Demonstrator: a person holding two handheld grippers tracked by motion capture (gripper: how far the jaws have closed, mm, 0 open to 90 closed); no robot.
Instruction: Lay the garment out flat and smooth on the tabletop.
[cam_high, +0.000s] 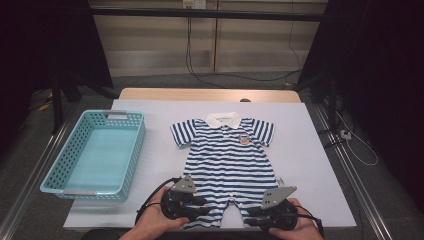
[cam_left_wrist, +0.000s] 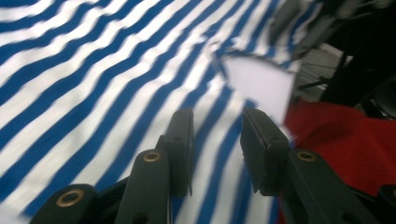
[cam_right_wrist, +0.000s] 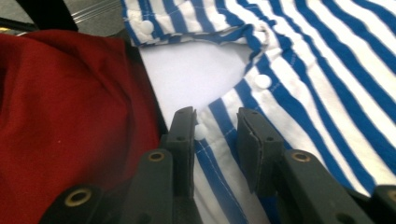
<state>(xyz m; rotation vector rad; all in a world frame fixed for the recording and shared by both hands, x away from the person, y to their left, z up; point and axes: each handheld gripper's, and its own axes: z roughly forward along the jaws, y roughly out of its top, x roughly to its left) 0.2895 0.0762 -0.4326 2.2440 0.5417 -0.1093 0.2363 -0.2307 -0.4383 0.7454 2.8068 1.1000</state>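
The tabletop (cam_high: 310, 150) carries a striped baby romper (cam_high: 227, 160) lying flat and unfolded, basket (cam_high: 95, 150) beside it. Left tongs (cam_high: 202, 209) and right tongs (cam_high: 252, 212) hover part-open, gripping nothing, at its leg hems; folding seems unstarted.

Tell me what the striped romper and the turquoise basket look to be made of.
Striped romper: soft knit cloth, likely cotton; matte, lies flat with small wrinkles, stitched hems and white snaps. Turquoise basket: moulded plastic, it seems; slightly glossy, rigid walls pierced with a regular grid of holes.
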